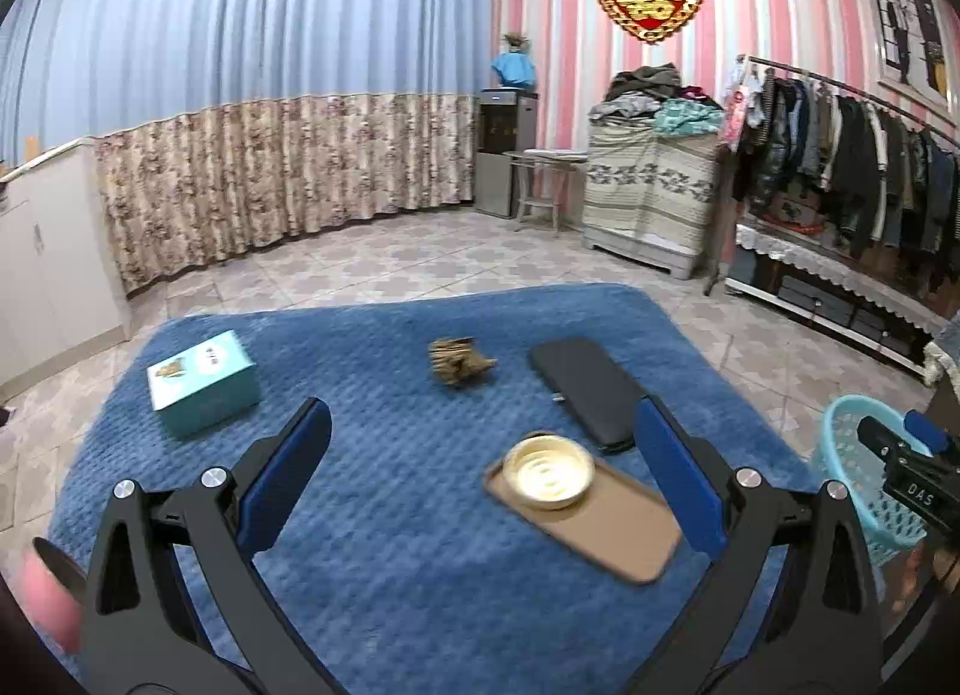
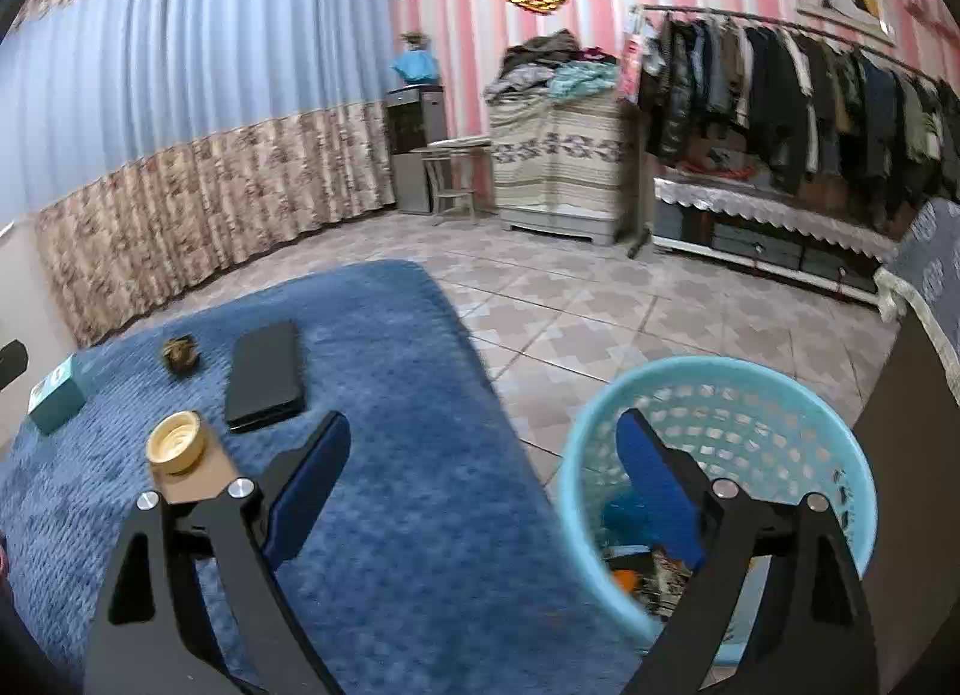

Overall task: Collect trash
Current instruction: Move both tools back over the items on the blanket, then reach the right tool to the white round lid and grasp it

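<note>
Already some trash lies in the light blue basket on the floor at the right of the blue surface. Still on the surface are a teal box at far left, a black case, a brown tray with a small bowl, and a crumpled brown scrap at the far middle, probably the next trash. Both the left gripper and the right gripper stand wide and empty.
</note>
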A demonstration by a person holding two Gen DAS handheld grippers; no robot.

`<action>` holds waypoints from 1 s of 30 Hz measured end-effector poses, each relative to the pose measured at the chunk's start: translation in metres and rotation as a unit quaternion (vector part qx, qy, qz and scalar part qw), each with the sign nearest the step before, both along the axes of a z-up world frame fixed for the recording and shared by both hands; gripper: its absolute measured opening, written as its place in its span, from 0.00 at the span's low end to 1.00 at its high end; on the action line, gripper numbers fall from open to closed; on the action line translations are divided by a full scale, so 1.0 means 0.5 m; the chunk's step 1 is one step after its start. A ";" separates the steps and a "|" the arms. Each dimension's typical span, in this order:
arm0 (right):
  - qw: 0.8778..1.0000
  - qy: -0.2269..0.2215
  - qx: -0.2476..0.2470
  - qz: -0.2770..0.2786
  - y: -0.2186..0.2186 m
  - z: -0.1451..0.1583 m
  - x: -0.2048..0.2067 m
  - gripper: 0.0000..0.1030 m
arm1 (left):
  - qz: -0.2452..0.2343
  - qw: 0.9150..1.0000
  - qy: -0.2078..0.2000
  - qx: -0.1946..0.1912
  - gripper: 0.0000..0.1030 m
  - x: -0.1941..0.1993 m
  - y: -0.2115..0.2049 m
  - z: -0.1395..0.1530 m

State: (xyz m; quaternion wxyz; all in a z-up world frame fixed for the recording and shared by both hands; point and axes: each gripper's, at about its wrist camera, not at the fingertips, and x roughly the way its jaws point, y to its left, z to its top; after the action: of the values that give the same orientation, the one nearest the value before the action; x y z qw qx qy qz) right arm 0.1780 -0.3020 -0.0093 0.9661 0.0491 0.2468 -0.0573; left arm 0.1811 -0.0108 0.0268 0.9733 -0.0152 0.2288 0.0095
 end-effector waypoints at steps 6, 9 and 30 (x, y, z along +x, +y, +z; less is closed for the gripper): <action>0.999 0.005 -0.021 0.036 0.077 -0.005 0.016 0.86 | 0.033 0.999 0.004 0.005 0.95 -0.010 0.061 -0.022; 0.998 0.013 -0.019 0.050 0.100 -0.012 0.025 0.86 | 0.046 0.999 0.011 0.001 0.95 -0.012 0.088 -0.036; 0.978 0.079 0.008 0.191 0.339 -0.084 0.155 0.86 | 0.122 0.991 0.045 0.008 0.95 0.009 0.221 -0.119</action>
State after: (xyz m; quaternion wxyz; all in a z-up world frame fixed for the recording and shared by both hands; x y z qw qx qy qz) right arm 0.2556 -0.1325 -0.0515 0.9361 0.0040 0.3279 0.1270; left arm 0.1859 0.0998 -0.0325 0.9536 -0.0353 0.2689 0.1307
